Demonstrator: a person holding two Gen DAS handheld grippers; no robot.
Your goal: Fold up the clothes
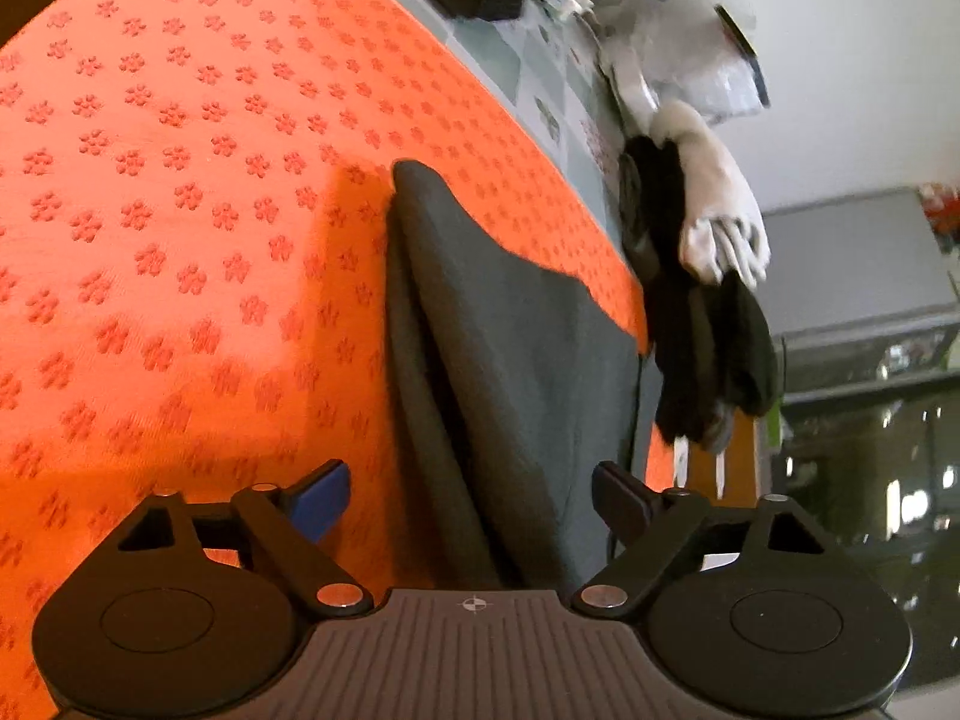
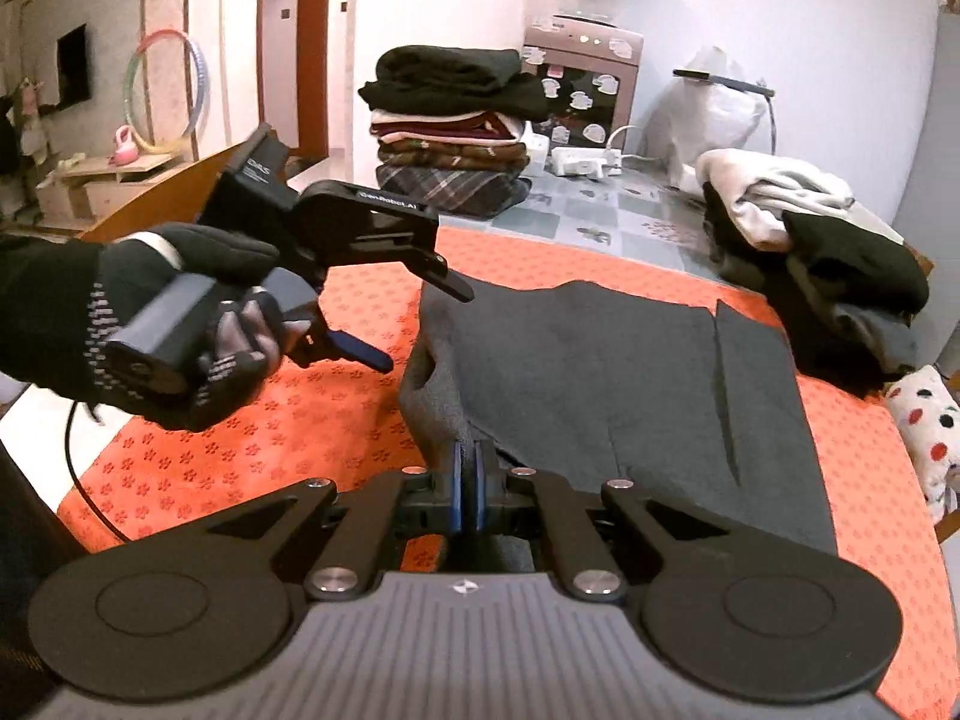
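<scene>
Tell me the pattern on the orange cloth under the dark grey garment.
Small raised flower motifs repeated all over the orange cloth; clearest in the left wrist view.

Left wrist view rolls sideways, close above the orange mat (image 1: 180,210). Right wrist view sits level, low over the desk (image 2: 600,216). Both share the grey garment (image 1: 510,360) and mat.

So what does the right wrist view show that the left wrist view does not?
Only the right wrist view shows the gloved hand holding the open left gripper, the right gripper shut on the grey garment, and the water dispenser. Only the left wrist view shows the grey box. Both show the garment and the orange mat.
</scene>
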